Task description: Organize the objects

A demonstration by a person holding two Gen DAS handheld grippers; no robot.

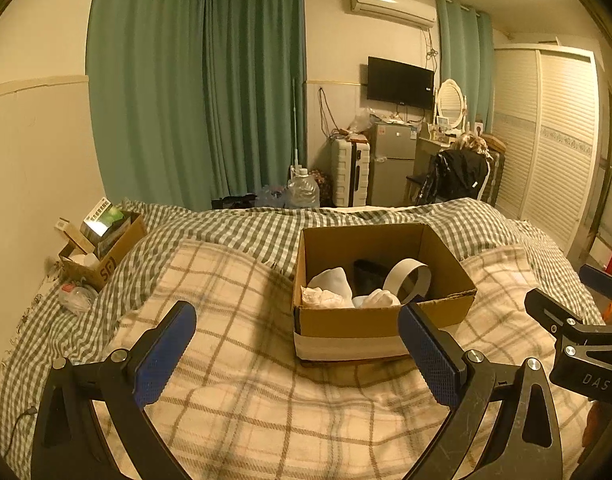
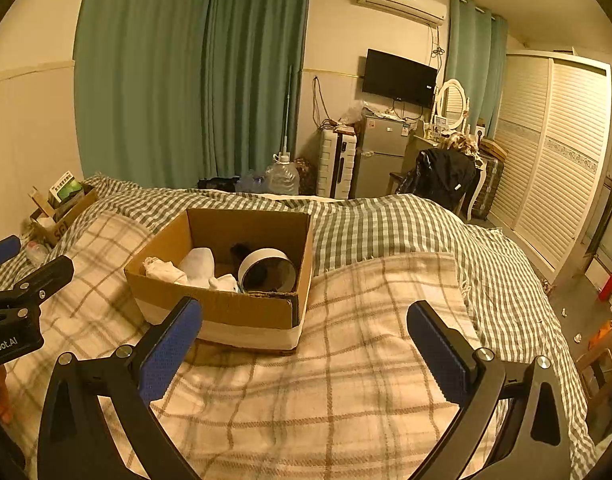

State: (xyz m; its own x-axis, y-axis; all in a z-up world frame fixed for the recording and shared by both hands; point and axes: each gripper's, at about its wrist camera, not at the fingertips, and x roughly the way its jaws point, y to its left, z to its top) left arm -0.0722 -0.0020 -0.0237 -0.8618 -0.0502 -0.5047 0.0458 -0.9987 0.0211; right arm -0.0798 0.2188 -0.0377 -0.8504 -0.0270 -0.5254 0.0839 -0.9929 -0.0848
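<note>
Ahead of both pairs of fingers, a cardboard box (image 1: 381,320) sits on the plaid blanket (image 1: 246,380) that covers the bed. The left gripper (image 1: 298,354) has its fingers spread wide and holds nothing; the box lies just beyond its right fingertip, slightly right of its centre line. The right gripper (image 2: 306,350) is likewise spread wide and empty, with the box (image 2: 226,312) just beyond its left fingertip and bare blanket between its fingers. Inside the box lie white socks (image 1: 333,286), a crumpled white cloth (image 2: 160,268), a roll of white tape (image 2: 266,268) standing tilted against the near wall, and a dark item behind them that cannot be identified. The box appears to serve as the collection container, so placing it centrally between the two grippers keeps it within reach of either one. No loose item is visible on the blanket near the fingers, which suggests the sorting is largely complete or not yet begun. A second carton (image 1: 106,256) holding packets rests far beyond the left fingers, at the bed's edge by the wall.
</note>
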